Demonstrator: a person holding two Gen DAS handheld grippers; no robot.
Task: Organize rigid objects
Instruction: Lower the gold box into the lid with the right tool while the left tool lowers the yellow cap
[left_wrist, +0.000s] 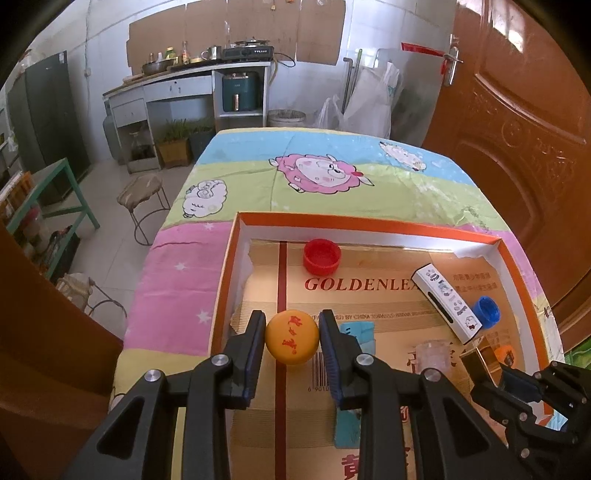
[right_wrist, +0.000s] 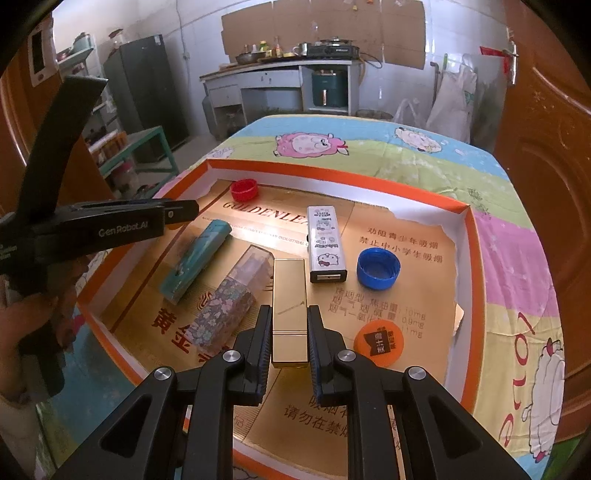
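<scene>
Inside cardboard tray (right_wrist: 463, 236), round yellow cap (left_wrist: 291, 338), gold rect. case (right_wrist: 290, 314)

Free floor of the tray (right_wrist: 463, 236) lies ahead of the right gripper (right_wrist: 287, 345), right of the gold case; the white box (right_wrist: 325, 243) and blue cap (right_wrist: 378, 267) block farther ahead, the floral bottle (right_wrist: 229, 306) and teal case (right_wrist: 195, 254) crowd its left

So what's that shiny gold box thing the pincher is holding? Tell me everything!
The gold box is a long, slim block with a shiny, metal-looking skin and a thin seam near its near end. The right gripper is shut on that end, one pad on each side. It points away over the orange-rimmed tray, next to a flowery bottle. Whether it rests on the tray is unclear.
</scene>
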